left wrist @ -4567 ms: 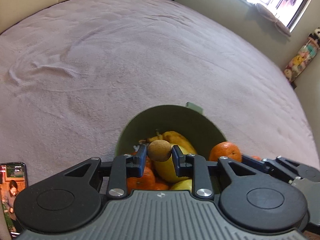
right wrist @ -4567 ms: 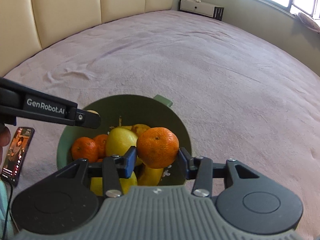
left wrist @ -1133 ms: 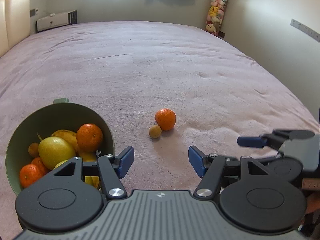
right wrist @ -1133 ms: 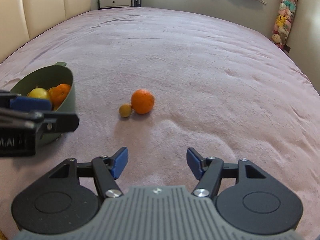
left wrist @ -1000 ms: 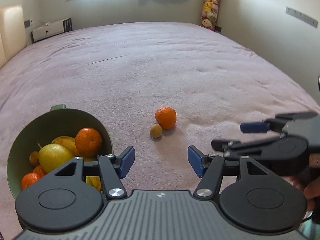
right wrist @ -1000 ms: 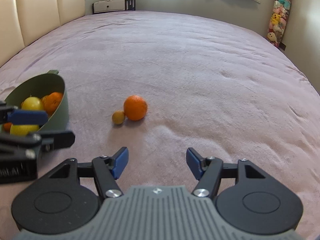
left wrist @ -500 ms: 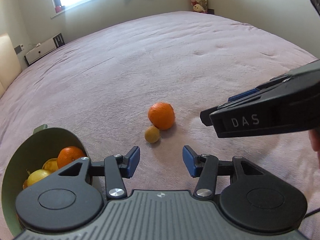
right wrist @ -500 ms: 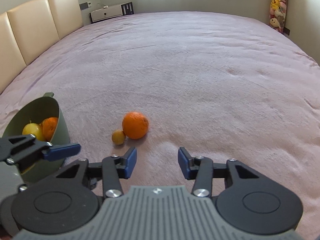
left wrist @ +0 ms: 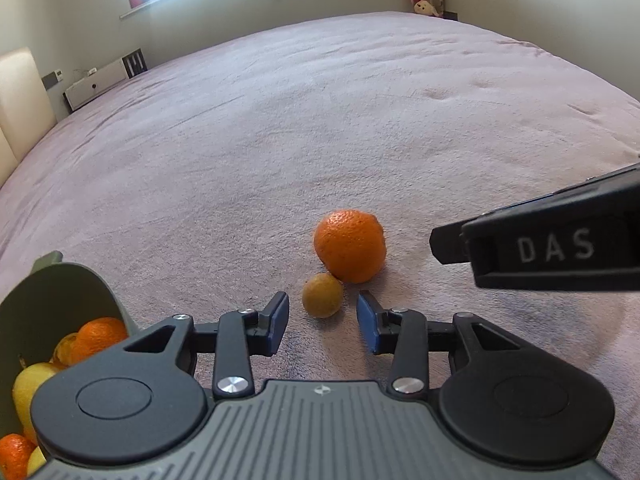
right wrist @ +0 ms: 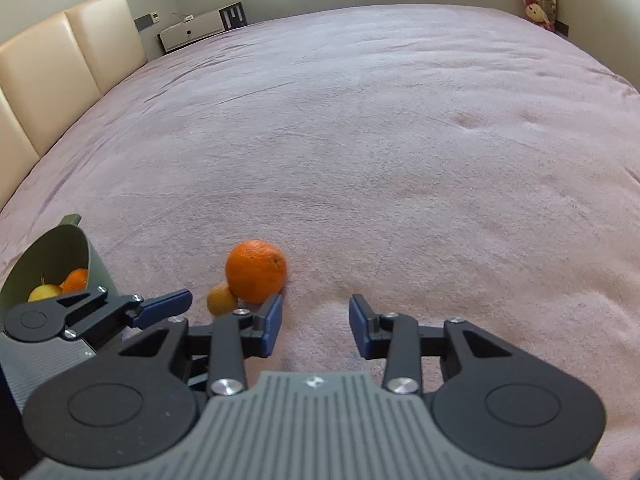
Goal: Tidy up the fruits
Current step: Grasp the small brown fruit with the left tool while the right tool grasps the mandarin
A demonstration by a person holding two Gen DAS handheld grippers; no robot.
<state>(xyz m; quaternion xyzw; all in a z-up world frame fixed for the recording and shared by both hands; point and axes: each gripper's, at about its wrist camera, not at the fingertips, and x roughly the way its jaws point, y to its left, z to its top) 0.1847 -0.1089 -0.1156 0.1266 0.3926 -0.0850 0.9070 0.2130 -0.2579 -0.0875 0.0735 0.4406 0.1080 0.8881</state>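
Our left gripper (left wrist: 322,322) has just been closing, its pads still apart, with the small brownish fruit (left wrist: 322,295) just ahead between the tips, untouched. Our right gripper (right wrist: 315,320) has just narrowed to a small empty gap, its left pad near the orange (right wrist: 256,271). The two fruits lie touching on the pink bedcover (left wrist: 320,120), right of the green bowl (left wrist: 60,296) of fruit. Both grippers tilt down, side by side

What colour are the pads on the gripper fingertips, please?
Blue pads on black fingers; the left wrist view shows them best.
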